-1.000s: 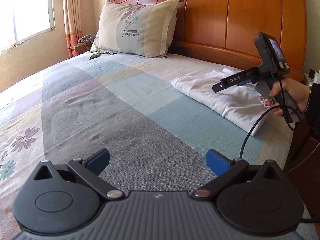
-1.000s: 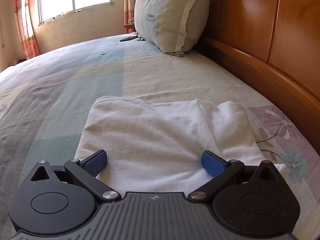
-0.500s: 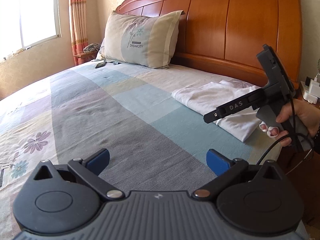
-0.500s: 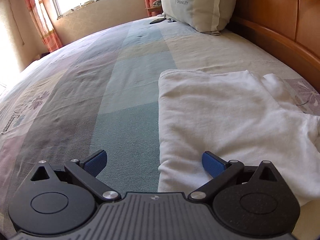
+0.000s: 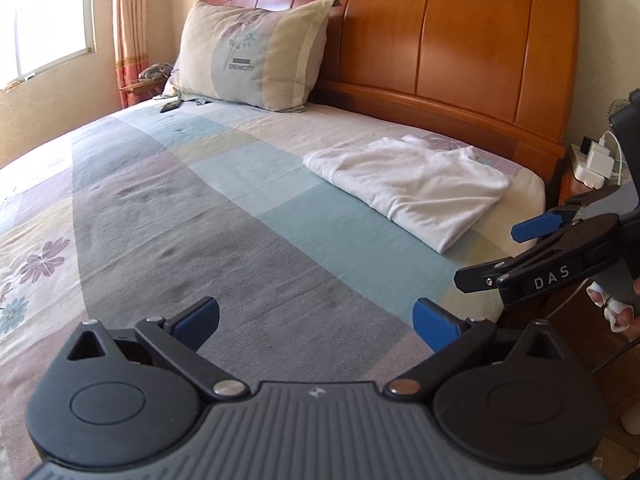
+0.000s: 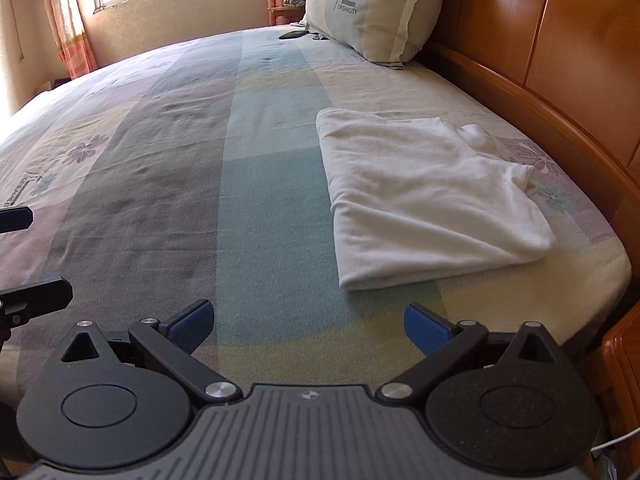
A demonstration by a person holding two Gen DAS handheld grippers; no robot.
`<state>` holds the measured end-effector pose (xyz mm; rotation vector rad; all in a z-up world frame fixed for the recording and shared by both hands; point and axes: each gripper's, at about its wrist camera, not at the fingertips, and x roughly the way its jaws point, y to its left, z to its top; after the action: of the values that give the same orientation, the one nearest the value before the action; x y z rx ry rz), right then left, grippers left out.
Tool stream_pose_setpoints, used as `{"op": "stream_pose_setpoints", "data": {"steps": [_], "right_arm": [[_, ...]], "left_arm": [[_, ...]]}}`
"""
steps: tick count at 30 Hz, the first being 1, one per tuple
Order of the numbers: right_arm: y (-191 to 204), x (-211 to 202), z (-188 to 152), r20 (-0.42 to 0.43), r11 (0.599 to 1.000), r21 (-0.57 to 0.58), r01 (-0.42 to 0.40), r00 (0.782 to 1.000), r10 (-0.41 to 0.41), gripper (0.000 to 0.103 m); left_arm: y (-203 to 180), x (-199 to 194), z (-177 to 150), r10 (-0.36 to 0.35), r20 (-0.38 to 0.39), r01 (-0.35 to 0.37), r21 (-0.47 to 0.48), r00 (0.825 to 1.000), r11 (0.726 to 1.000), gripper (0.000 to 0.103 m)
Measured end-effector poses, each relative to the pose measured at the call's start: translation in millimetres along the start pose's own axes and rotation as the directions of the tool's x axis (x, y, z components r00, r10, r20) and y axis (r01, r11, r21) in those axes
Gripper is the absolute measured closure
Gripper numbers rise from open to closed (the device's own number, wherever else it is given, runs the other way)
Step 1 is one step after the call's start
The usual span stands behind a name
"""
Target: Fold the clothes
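A white garment (image 5: 412, 184) lies folded into a flat rectangle on the bed near the headboard; the right wrist view shows the same white garment (image 6: 424, 188) ahead and to the right. My left gripper (image 5: 316, 320) hangs open over the grey stripe of the bedsheet, well short of the garment, with nothing between its blue pads. My right gripper (image 6: 308, 322) is open too, above the bed's near edge, a short way back from the garment. In the left wrist view the right gripper (image 5: 508, 248) shows at the far right, held by a hand (image 5: 616, 312).
A striped, flowered bedsheet (image 5: 168, 216) covers the bed. A pillow (image 5: 256, 56) leans on the wooden headboard (image 5: 460, 32), with a dark remote (image 5: 170, 106) beside it. A nightstand with white chargers (image 5: 596, 160) stands at right. A window and curtain (image 6: 68, 20) are at left.
The right gripper has pulled back from over the white garment toward the bed's near edge, leaving the garment folded on the sheet. The left gripper's view has swung slightly; both stay open.
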<state>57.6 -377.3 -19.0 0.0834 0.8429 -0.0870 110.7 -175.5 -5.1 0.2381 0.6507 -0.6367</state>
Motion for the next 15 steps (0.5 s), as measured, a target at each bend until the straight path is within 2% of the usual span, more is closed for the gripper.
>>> {"op": "stream_pose_setpoints", "data": {"steps": [15], "right_arm": [[10.0,-43.6,-39.8,-0.046,0.988,0.091,0.127,0.991,-0.123,0.000]], "left_arm": [[-29.8,-20.2,-0.9,0.019,-0.005,-0.019,0.009,1.000,1.000,0.001]]}}
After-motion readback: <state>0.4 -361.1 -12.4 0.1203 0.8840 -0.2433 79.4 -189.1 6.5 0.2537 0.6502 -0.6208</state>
